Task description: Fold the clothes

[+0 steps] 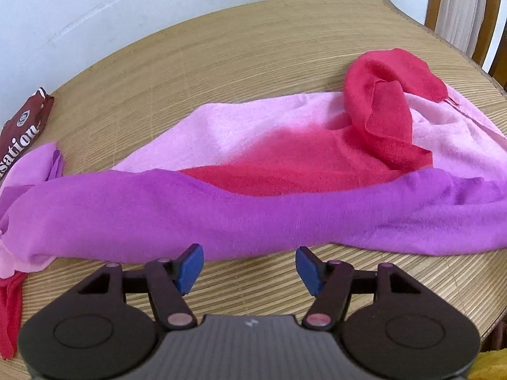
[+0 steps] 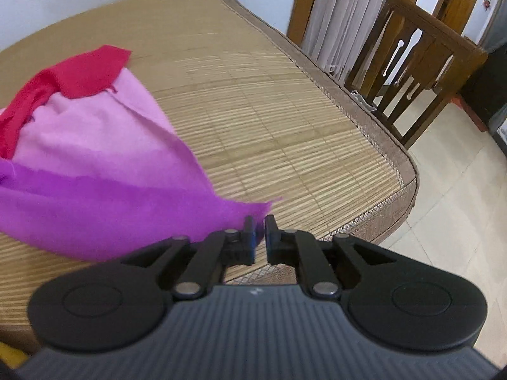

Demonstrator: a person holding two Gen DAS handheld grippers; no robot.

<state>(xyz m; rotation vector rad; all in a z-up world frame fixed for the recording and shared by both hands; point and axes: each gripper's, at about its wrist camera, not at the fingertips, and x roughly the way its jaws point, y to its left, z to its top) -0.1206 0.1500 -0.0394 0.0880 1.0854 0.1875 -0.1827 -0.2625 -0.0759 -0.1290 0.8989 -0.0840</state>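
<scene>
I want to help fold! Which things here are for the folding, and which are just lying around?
For the folding:
- the soft purple, pink and red fleece cloth
- the left gripper, open above it
- the right gripper, at the cloth's purple corner

Just lying around:
- the dark red printed packet
- the woven bamboo mat underneath
- the brown wooden chair

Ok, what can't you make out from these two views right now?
- Left wrist view: the left end of the cloth and the lettering on the brown packet are cut off by the frame edge.
- Right wrist view: the purple corner is blurred and partly behind a finger of the right hand-held gripper; pad contact unclear.
</scene>
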